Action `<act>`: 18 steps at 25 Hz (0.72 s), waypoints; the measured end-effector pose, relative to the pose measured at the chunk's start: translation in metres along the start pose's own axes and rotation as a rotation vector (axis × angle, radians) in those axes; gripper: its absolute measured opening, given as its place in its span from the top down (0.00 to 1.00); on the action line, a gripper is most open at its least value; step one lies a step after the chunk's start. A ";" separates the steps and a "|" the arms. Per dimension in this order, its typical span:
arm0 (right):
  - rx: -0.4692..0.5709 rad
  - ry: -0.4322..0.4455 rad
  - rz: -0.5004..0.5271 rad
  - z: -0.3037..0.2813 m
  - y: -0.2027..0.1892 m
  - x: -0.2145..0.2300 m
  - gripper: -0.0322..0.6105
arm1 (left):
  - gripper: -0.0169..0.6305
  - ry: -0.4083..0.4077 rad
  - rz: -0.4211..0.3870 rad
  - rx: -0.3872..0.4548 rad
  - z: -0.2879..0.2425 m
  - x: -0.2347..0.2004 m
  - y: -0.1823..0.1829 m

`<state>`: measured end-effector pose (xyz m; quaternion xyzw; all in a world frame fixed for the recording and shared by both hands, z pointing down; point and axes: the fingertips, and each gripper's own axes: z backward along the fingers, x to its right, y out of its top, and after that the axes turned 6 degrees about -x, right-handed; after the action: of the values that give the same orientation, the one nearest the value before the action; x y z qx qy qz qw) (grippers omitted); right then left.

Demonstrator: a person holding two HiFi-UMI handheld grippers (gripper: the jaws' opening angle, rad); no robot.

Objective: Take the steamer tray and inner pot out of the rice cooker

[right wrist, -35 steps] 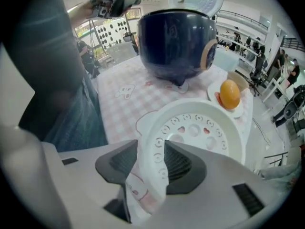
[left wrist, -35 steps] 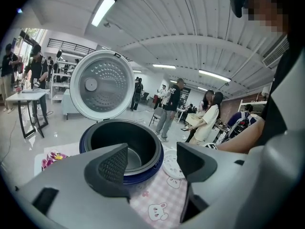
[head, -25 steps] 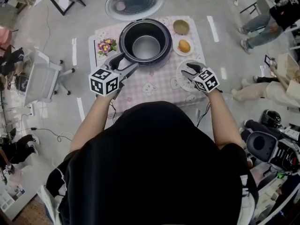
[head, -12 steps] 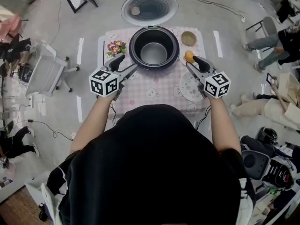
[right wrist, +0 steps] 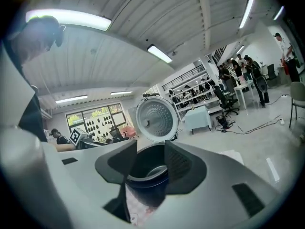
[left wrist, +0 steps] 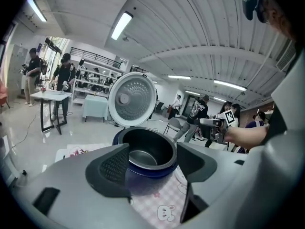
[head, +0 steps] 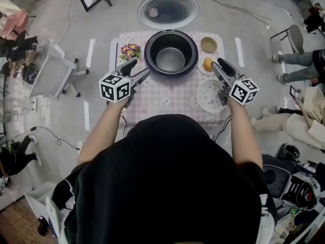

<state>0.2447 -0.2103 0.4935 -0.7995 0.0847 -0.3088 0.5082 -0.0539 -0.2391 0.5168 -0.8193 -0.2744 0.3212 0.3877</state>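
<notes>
Pink checked cloth is covering the bench [head: 152,105], which is standing on a pale floor among chairs and cables. At the far edge, the rice cooker [head: 171,73] is sitting with its lid [head: 168,9] swung fully back. The inner pot [head: 170,59] is resting inside the cooker, dark and seemingly empty. A white perforated disc [head: 209,96], judged to be the steamer tray, is lying flat on the cloth to the right of the cooker, so that half of the task appears done. Lifting out the pot is what is remaining.

The left claw [head: 138,69] is hovering just beside the cooker's near left rim, jaws spread wide and pinching nothing. The right claw [head: 222,66] is hanging above the bench at the cooker's right, near a small plate bearing an orange item [head: 207,63]. Its jaws are standing partly apart with only the distant cooker showing through the gap.

No brand or readable lettering is showing. The only markings are the black-and-white squares on the claws' cubes and the small cartoon animal prints on the cloth.
</notes>
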 end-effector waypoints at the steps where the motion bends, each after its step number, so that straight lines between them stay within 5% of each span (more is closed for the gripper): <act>1: -0.010 0.003 -0.003 -0.002 -0.002 0.001 0.66 | 0.47 0.001 0.001 -0.006 -0.003 -0.001 -0.001; 18: -0.265 -0.001 -0.028 -0.097 -0.054 0.022 0.65 | 0.55 0.014 0.011 -0.170 -0.085 -0.043 -0.028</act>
<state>0.1962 -0.2685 0.5774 -0.8607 0.1135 -0.3017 0.3940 -0.0242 -0.2931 0.5949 -0.8530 -0.2932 0.2932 0.3170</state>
